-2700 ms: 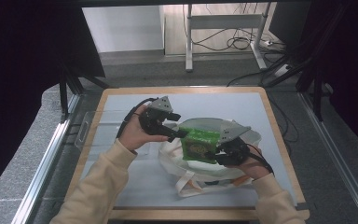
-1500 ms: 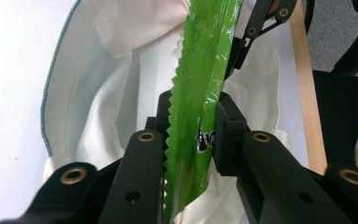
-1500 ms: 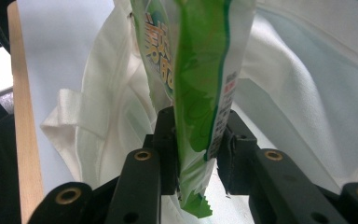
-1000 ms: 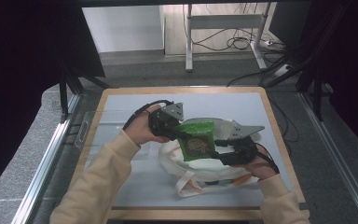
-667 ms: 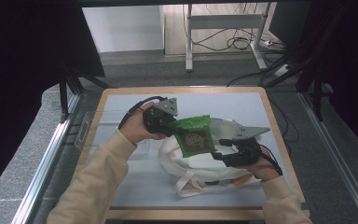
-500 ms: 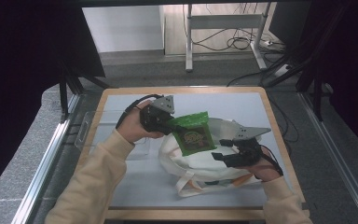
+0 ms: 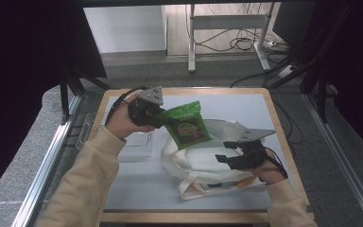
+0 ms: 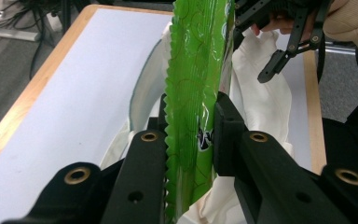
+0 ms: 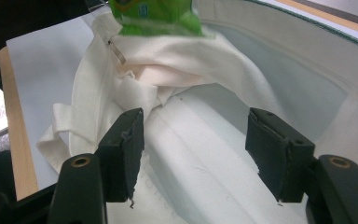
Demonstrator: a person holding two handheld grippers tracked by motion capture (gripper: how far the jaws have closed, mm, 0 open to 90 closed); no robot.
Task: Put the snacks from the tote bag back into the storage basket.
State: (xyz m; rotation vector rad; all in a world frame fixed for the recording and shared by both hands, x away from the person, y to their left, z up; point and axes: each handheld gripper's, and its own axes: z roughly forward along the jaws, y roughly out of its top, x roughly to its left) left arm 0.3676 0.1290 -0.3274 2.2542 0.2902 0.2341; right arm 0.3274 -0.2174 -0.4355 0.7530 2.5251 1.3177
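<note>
On the table (image 7: 137, 189) there are 1 green snack packet (image 7: 187, 125), 1 white cloth bag (image 7: 203, 163), 1 clear plastic container (image 7: 137, 146) at left, and 2 grippers.

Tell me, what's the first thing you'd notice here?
The bright green snack packet, pinched by the left gripper and held up over the middle of the table. Just below it lies a floppy white cloth bag, with the right gripper open above it.
</note>
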